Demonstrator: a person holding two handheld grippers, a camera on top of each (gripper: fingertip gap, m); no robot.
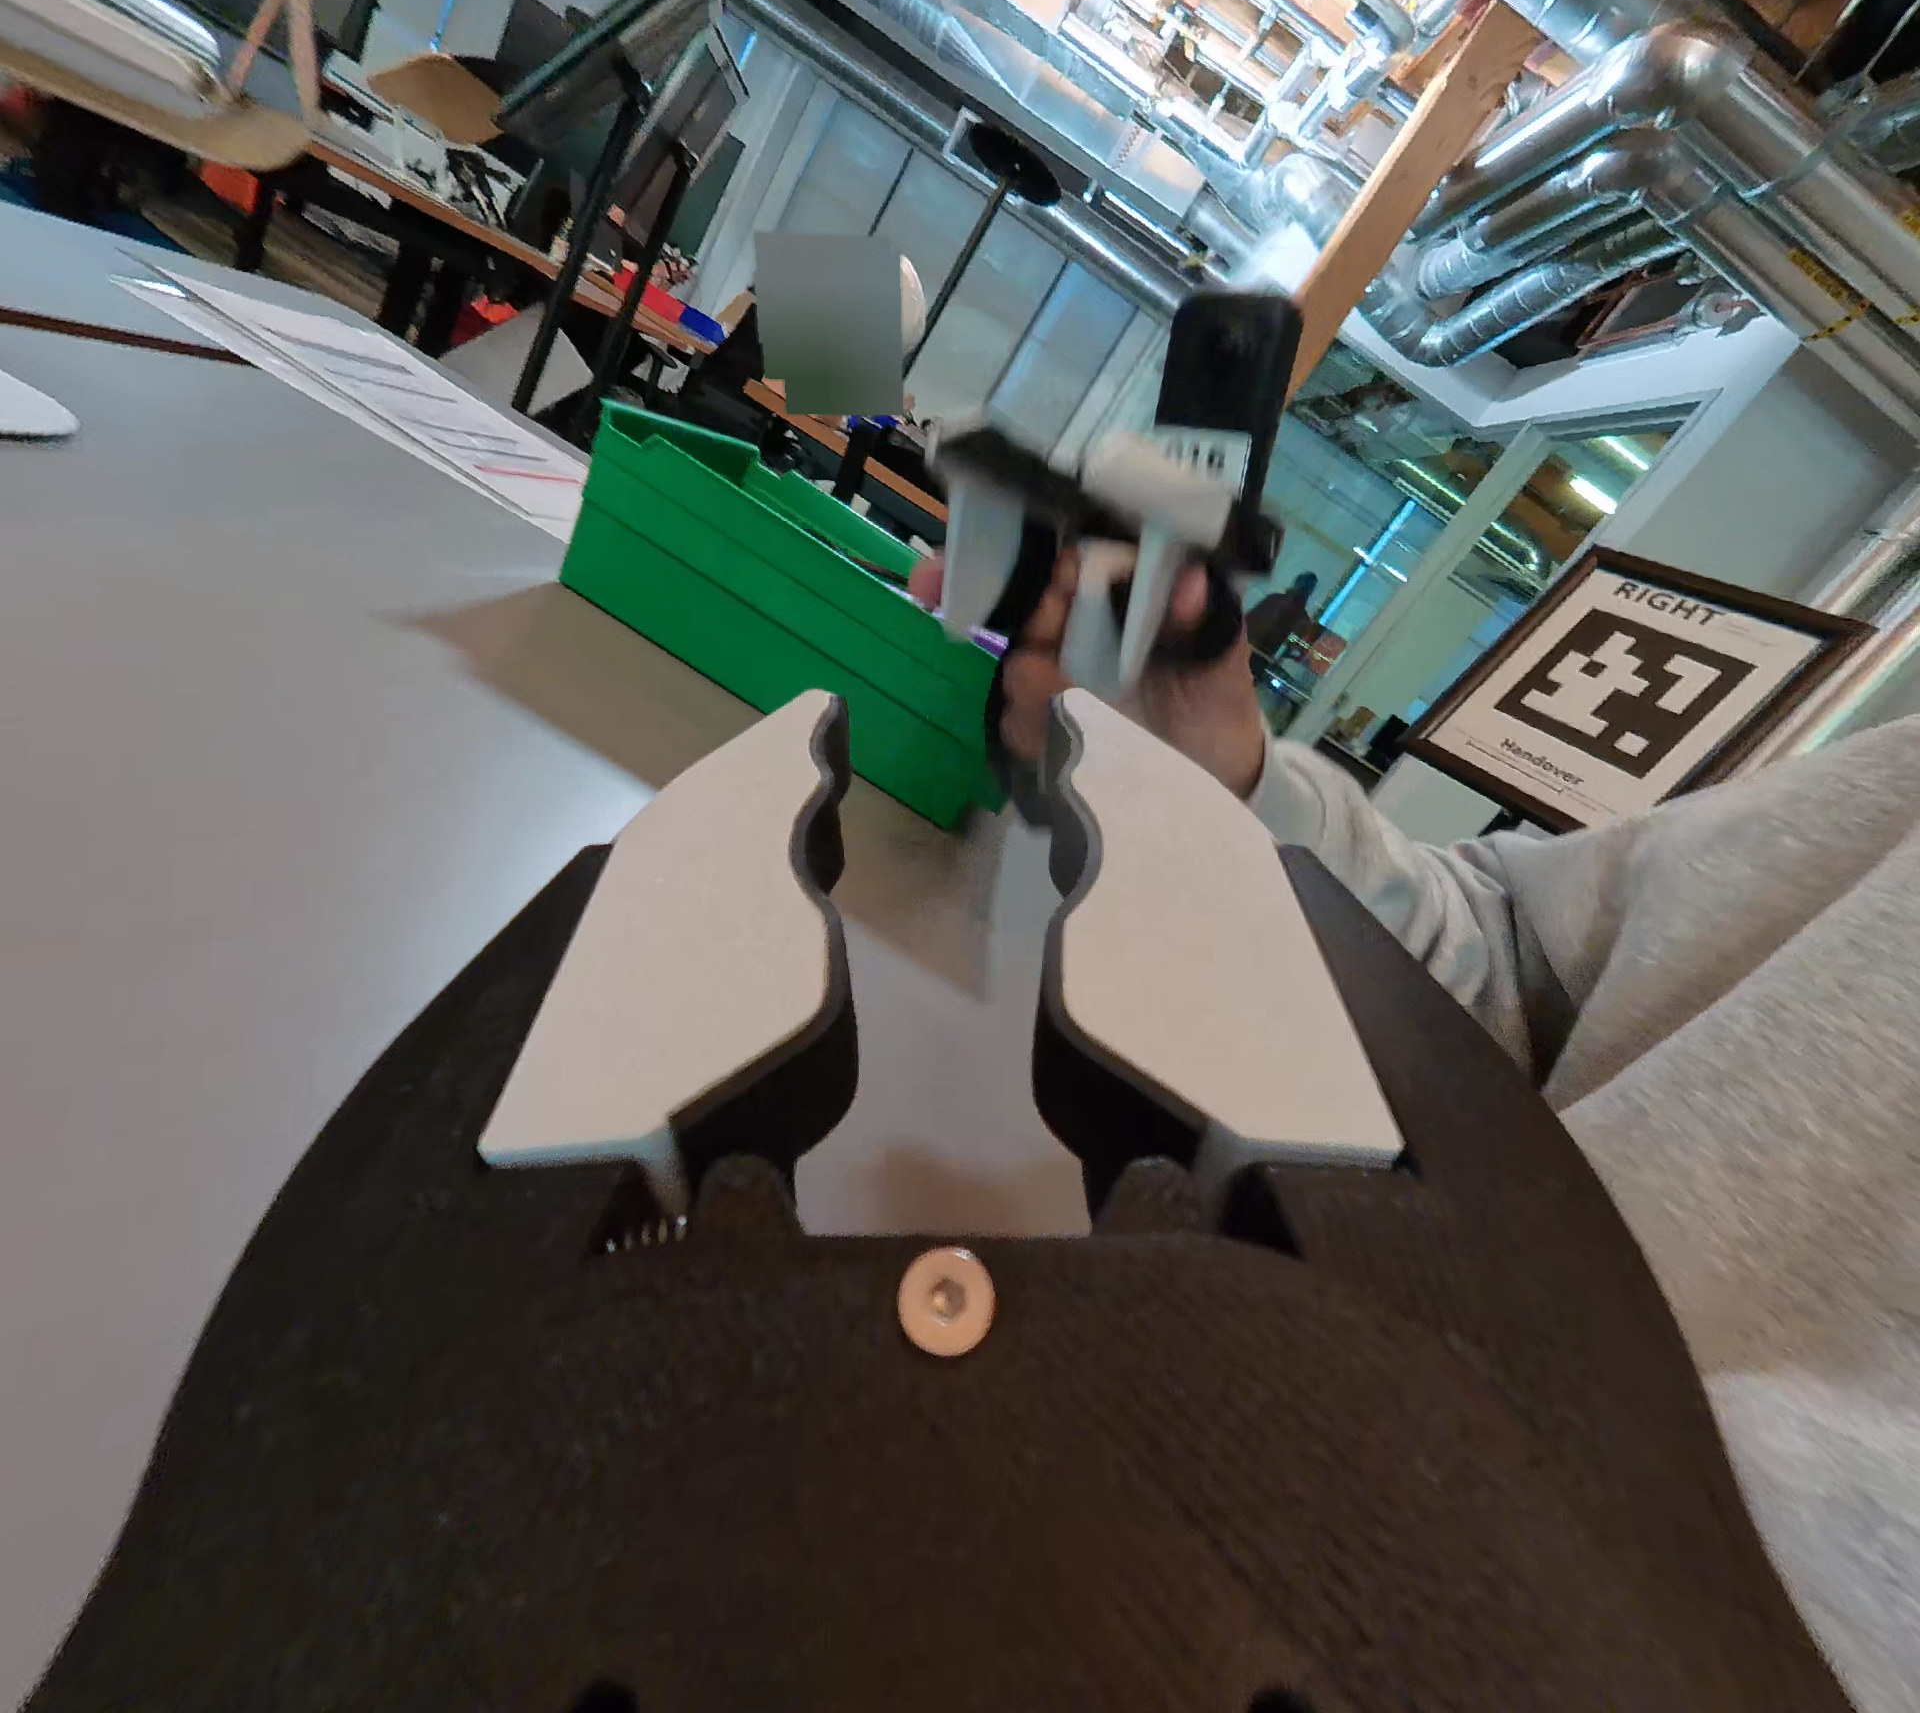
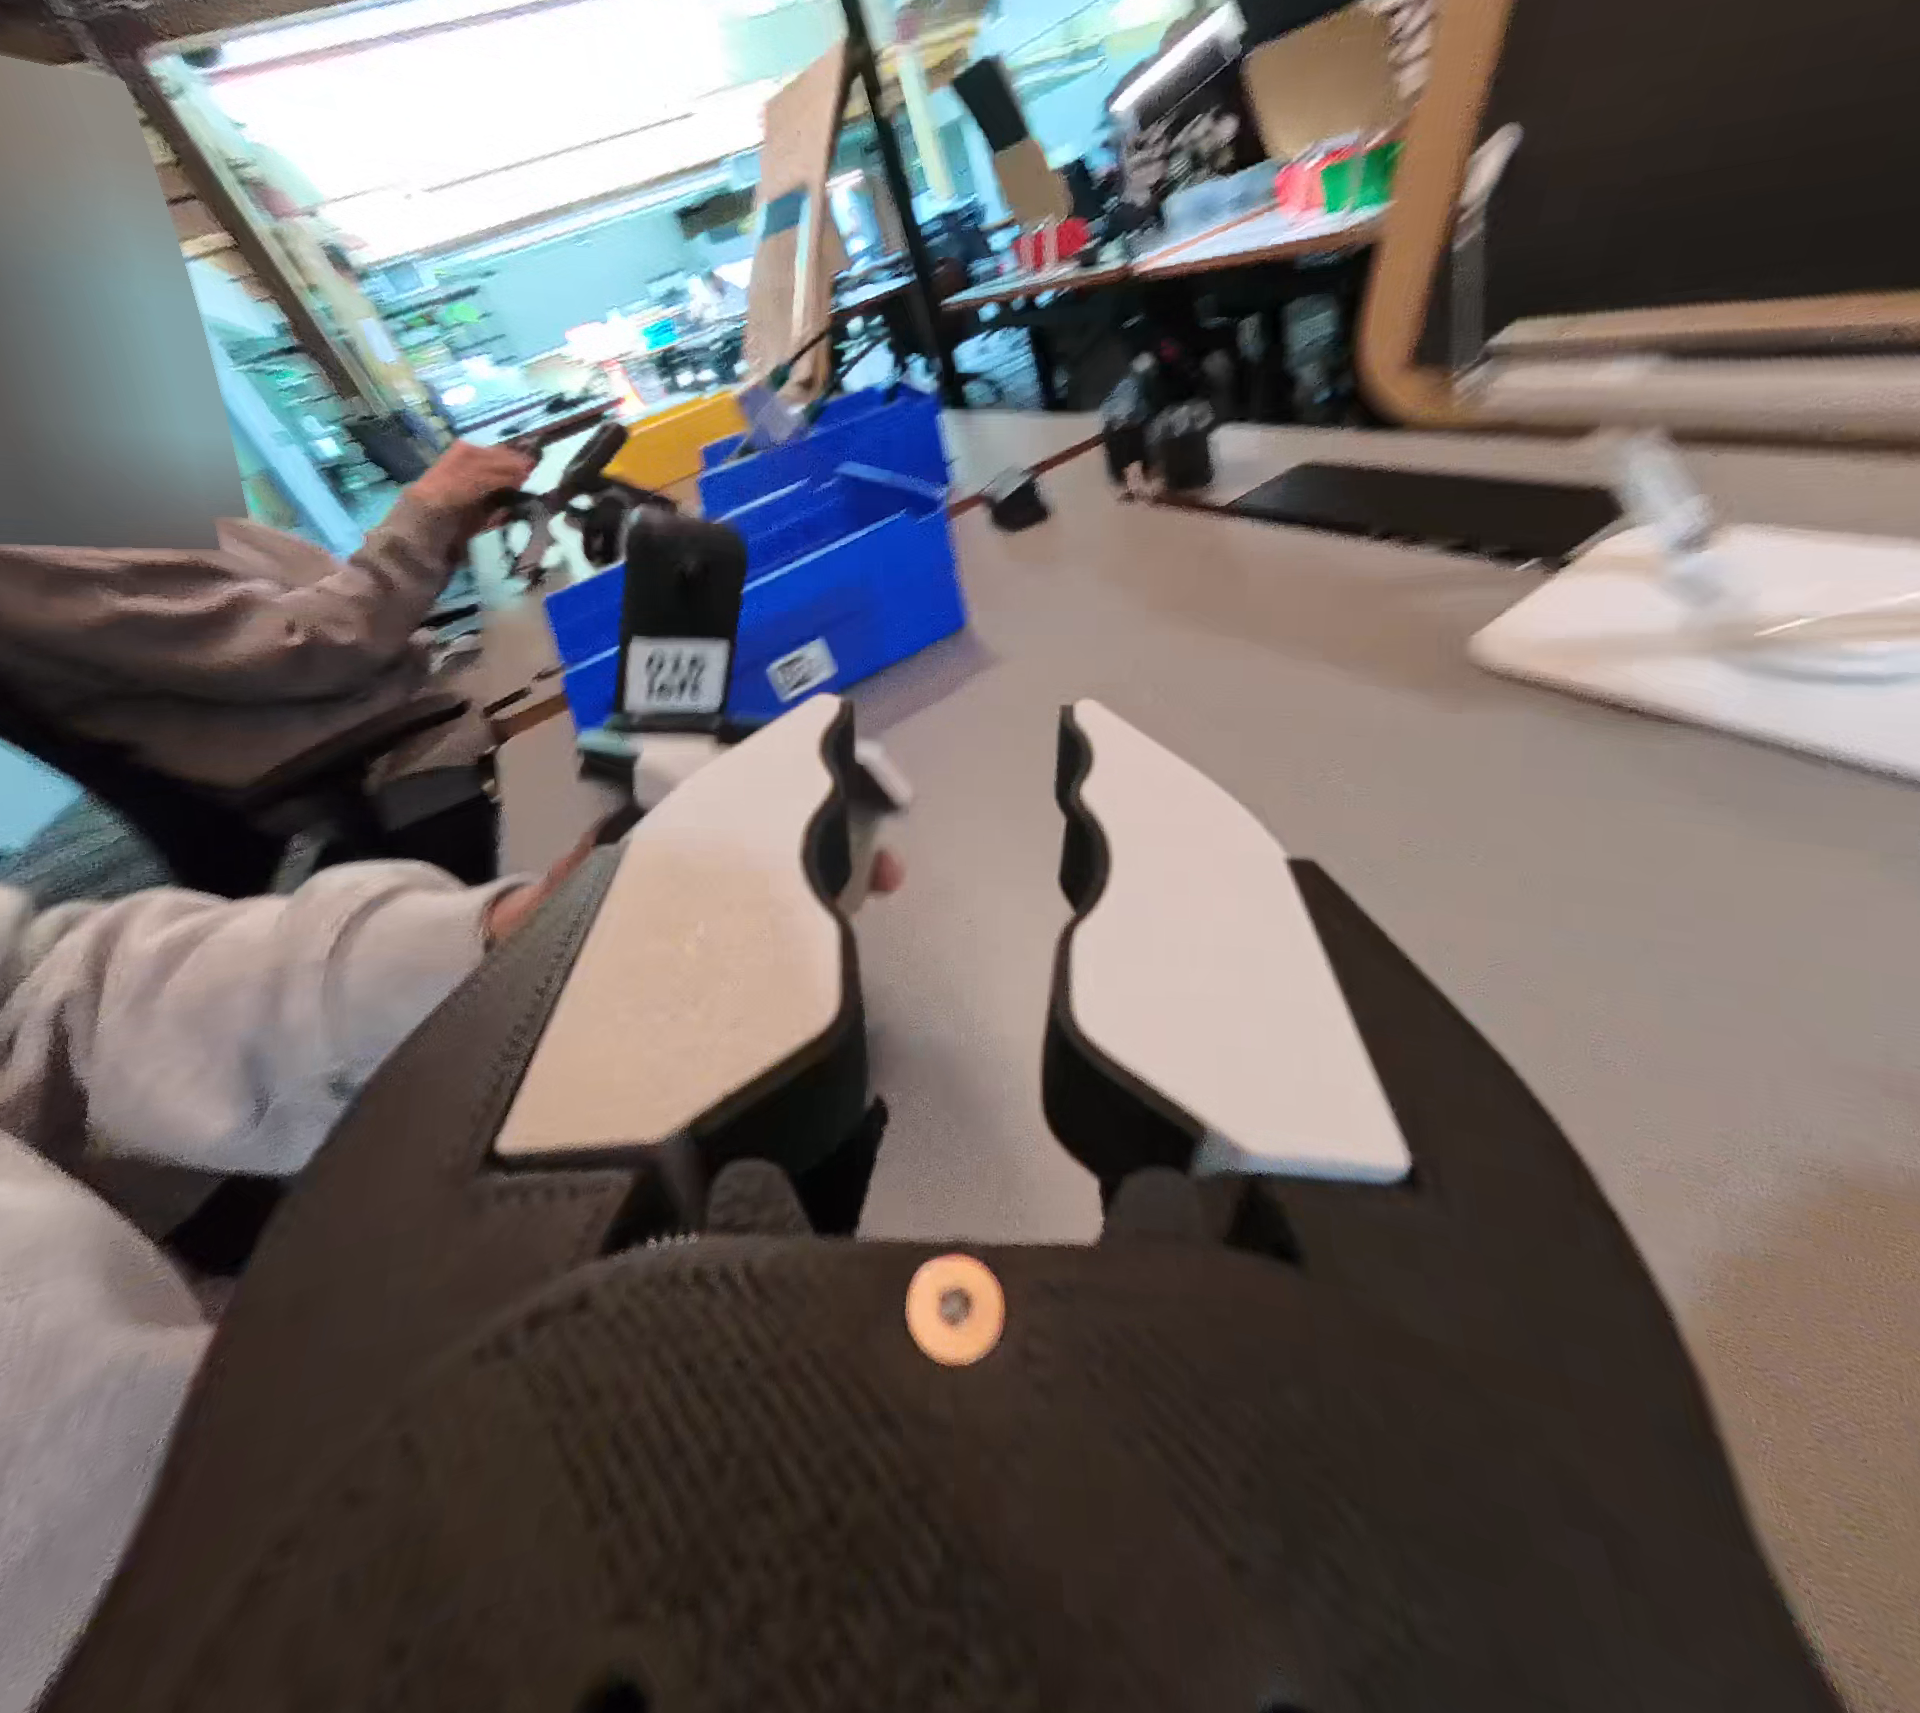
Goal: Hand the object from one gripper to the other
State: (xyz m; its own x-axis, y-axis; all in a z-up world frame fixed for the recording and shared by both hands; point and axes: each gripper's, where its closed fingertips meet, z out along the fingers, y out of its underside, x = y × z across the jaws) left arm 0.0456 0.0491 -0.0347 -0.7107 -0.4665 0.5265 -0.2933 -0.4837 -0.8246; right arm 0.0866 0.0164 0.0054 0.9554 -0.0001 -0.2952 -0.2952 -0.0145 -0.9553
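Grey table [image 1: 260, 728], both hand-held grippers agape.

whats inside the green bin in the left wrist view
Nothing can be made out inside the green bin: its near wall hides the interior. A small purple bit shows at its right rim, beside the right tool, which covers that end.

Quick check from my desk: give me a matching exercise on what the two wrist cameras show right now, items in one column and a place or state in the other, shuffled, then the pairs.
Items:
1. left claw
2. green plastic bin
3. blue plastic bin
4. framed black-and-white marker sign

Places or states:
A. on the grey table, ahead in the right wrist view
B. open, nothing between its fingers
C. standing at the right edge of the left wrist view
D. on the grey table, just beyond the left claw's tips

Pairs: 1-B, 2-D, 3-A, 4-C
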